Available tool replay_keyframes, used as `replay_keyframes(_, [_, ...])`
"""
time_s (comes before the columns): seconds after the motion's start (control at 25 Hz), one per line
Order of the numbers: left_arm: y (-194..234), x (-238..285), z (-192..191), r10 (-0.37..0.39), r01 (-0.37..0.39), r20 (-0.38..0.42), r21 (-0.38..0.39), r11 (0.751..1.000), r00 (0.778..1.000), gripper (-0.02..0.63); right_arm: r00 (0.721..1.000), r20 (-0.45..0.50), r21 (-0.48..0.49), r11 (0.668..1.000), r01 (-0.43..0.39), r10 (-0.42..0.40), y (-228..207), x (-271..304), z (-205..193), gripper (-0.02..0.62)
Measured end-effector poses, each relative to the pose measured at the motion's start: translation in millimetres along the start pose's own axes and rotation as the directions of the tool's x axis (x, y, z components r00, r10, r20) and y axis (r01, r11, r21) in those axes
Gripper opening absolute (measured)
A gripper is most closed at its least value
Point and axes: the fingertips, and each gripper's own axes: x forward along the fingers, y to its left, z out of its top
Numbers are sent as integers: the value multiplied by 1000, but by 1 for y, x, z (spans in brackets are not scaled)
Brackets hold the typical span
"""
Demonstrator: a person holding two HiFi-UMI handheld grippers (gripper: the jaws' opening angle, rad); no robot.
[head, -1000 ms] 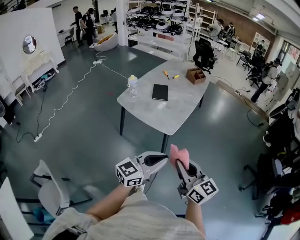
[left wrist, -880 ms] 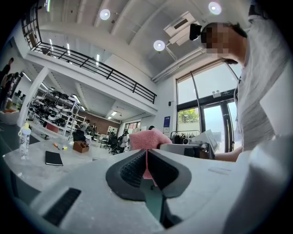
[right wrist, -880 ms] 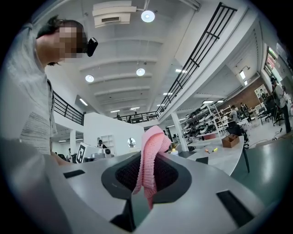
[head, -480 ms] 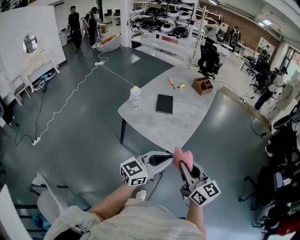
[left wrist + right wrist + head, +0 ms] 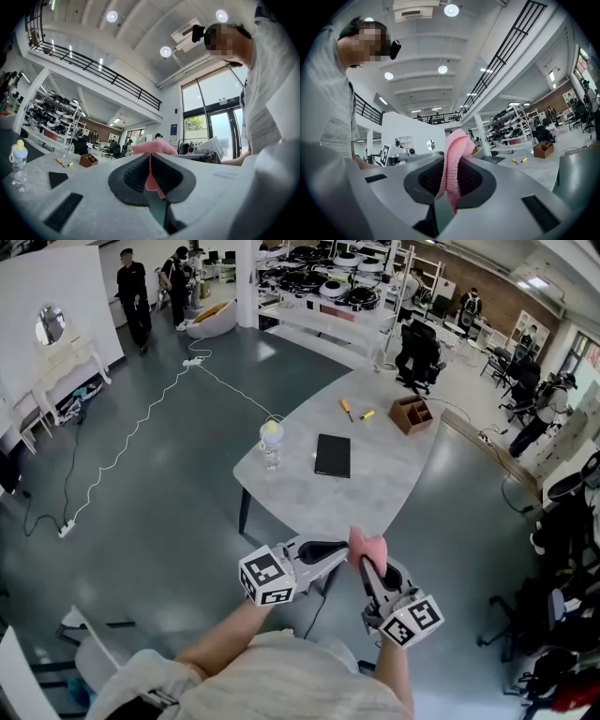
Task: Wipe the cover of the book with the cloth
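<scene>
Right gripper view: ribbed pink cloth (image 5: 453, 157)

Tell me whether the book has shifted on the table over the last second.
No. The book lies at the same spot on the table, between the bottle and the wooden box; only the view has come closer.

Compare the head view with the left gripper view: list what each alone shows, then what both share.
Head view only: a round mirror on the white wall and a white extension cable across the floor.

Left gripper view only: round ceiling lights, a black balcony railing and tall windows.

Both: the pink knitted cloth, pinched in the shut jaws of the left gripper; the flat black book, clear baby bottle and brown wooden box on the grey table.
</scene>
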Motion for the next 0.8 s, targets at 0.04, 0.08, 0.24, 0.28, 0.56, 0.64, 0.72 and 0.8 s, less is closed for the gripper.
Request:
replay_keyframes(0.04, [3, 2, 0, -2, 2, 0, -5, 1000, 1000, 18, 1000, -3, 2, 1000, 0, 0, -4, 3, 0, 48])
replay_keyframes(0.08, [7, 5, -2, -4, 4, -2, -10, 1000, 1000, 18, 1000, -5, 5, 1000, 0, 0, -9, 6, 0, 48])
replay_keyframes(0.24, [25, 20, -12, 1, -2, -14, -22, 1000, 1000, 18, 1000, -15, 8, 1000, -12, 12, -33, 19, -3, 48])
replay_keyframes(0.28, [31, 25, -13, 7, -7, -16, -22, 1000, 1000, 18, 1000, -17, 10, 1000, -18, 18, -41, 23, -3, 48])
replay_keyframes(0.56, [96, 77, -9, 91, -91, -13, -12, 996, 996, 18, 993, -42, 26, 994, -108, 109, -114, 60, 10, 48])
replay_keyframes(0.64, [113, 98, -6, 106, -106, -6, 0, 994, 994, 18, 989, -46, 24, 990, -136, 137, -138, 69, 17, 48])
replay_keyframes(0.72, [133, 119, -2, 127, -127, 8, 8, 992, 992, 18, 986, -45, 20, 987, -160, 161, -164, 79, 26, 48])
replay_keyframes(0.8, [151, 140, 1, 152, -152, 19, 12, 988, 988, 18, 982, -51, 18, 983, -184, 184, -186, 88, 34, 48])
